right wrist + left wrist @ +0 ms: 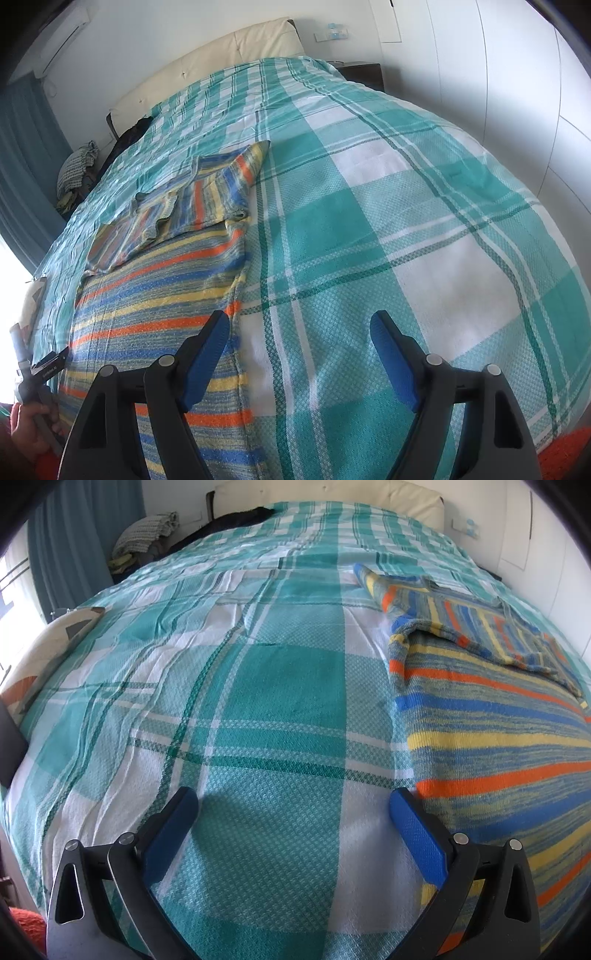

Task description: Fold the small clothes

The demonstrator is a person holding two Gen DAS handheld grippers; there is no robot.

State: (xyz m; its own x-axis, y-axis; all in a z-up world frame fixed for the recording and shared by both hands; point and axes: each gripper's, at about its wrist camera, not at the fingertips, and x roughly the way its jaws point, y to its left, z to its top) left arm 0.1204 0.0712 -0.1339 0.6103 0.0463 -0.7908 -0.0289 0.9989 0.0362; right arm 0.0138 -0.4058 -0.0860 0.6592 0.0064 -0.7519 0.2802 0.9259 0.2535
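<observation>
Left wrist view: your left gripper hangs over the bedspread, its blue-padded jaws spread wide with nothing but teal-and-white plaid between them. The striped sweater lies flat just to the right, its near side edge beside the right finger; whether that finger touches the knit, you cannot tell from this angle. Farther up, a sleeve is folded across the sweater's body. A pile of clothes sits beyond the bed's far left corner, near a blue curtain, and a cream headboard closes the far end.

Right wrist view: your right gripper is also wide open and holds nothing. Its left finger stands over the sweater's right edge, the other over bare bedspread, so the hem edge runs up between the jaws. The sweater stretches away to the left of centre, orange, blue and yellow bands running across it, with the folded sleeve lying over its upper part. At the lower left, your left hand grips the handle of the other gripper beside the bed.
</observation>
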